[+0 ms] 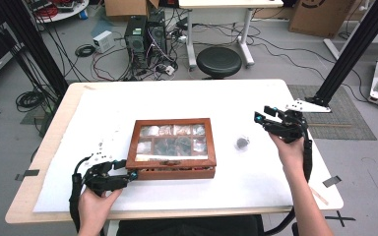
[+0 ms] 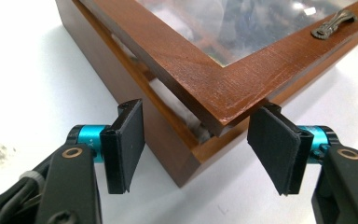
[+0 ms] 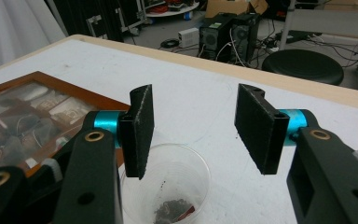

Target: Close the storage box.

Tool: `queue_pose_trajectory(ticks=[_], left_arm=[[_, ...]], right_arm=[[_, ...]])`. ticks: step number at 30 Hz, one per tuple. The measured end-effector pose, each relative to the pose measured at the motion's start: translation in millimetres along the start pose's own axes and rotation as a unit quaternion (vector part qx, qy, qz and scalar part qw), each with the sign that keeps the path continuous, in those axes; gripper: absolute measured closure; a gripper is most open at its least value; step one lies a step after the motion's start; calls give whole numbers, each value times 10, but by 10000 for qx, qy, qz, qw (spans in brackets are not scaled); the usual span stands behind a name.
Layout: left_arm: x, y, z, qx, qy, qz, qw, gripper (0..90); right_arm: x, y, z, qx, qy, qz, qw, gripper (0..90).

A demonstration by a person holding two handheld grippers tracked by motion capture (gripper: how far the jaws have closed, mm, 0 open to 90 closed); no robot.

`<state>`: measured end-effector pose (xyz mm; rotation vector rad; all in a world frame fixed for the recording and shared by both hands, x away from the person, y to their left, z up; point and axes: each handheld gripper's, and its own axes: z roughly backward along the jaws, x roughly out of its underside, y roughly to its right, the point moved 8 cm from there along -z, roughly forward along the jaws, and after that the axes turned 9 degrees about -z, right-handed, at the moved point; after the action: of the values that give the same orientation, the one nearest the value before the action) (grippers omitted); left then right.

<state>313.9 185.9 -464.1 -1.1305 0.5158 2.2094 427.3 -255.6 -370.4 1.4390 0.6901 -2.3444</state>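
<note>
At the wooden box's (image 2: pixel 186 88) near corner, the left claw (image 2: pixel 200 149) gapes half-open, gripping nothing.

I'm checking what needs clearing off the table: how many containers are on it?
2. A wooden box with a glass lid sits mid-table, its near-left corner between the open left gripper jaws. A clear plastic cup stands to its right, below the right gripper.

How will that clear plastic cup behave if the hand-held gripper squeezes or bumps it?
The cup looks thin-walled and clear, so it would probably flex or crumple under a firm squeeze. It holds just a little dark stuff at the bottom, so it is likely very light and could slide or tip from a nudge. Its smooth wall may slip between the pads.
</note>
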Motion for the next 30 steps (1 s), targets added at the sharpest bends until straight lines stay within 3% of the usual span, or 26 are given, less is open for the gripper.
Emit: queue_pose_trajectory(ticks=[10,17,23,30], left_arm=[[99,32,-43,178,-323,-6,9993,364],[111,56,-2,459,-406,-16,9981,373],[-70,0,154,400,-94,-63,9991,366],[-588,-110,295,449,527,-362,9969,348]], right_arm=[[13,1,-1,-10,-15,6,10000,483],[30,8,-13,-32,-94,-29,9999,465],[17,18,6,-20,-35,-49,10000,441],[19,15,-3,-24,-40,-39,10000,430]])
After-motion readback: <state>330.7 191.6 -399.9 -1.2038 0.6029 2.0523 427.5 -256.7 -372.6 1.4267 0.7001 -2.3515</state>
